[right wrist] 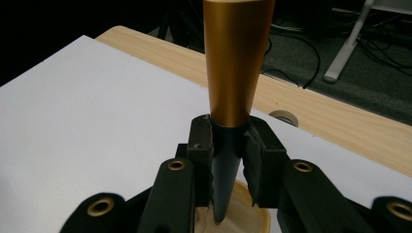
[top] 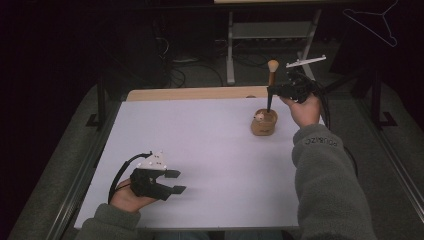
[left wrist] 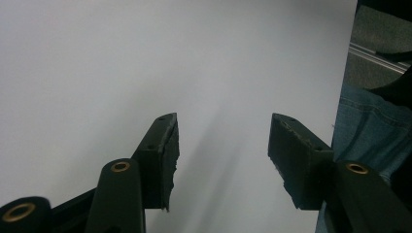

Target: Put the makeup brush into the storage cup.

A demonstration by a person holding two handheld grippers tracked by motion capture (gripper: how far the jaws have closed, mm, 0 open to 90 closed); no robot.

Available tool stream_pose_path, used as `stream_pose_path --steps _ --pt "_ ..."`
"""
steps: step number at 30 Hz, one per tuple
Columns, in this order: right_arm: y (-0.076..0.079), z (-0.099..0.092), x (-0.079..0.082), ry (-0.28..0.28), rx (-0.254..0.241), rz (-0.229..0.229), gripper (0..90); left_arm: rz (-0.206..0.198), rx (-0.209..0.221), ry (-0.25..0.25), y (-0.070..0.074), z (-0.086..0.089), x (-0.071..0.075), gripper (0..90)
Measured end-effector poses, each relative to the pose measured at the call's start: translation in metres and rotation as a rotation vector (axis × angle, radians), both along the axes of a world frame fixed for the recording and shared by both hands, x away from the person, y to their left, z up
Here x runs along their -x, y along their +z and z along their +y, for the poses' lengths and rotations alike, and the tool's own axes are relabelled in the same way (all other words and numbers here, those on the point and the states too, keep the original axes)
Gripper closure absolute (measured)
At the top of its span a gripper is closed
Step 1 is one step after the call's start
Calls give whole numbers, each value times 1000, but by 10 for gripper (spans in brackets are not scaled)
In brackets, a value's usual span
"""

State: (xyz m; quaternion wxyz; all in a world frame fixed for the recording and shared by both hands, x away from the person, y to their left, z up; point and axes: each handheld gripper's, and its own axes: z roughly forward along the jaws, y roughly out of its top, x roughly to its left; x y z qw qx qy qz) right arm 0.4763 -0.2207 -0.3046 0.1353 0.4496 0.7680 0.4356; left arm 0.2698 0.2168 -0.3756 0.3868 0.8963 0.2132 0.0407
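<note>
The right tool (right wrist: 228, 160) grips an upright makeup brush (right wrist: 235, 63), gold ferrule over dark tapered handle.

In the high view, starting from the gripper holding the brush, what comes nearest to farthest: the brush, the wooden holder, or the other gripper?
1. Brush: clamped upright in the right gripper's jaws, at the table's far right.
2. Wooden holder: on the table just below that gripper, under the brush's tip.
3. Left gripper: farthest, at the near left corner, jaws open.
</note>
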Motion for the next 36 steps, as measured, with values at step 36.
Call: stream_pose_path --steps 36 --pt "-40 -1 2 -46 1 41 733 7 9 6 0 1 0 444"
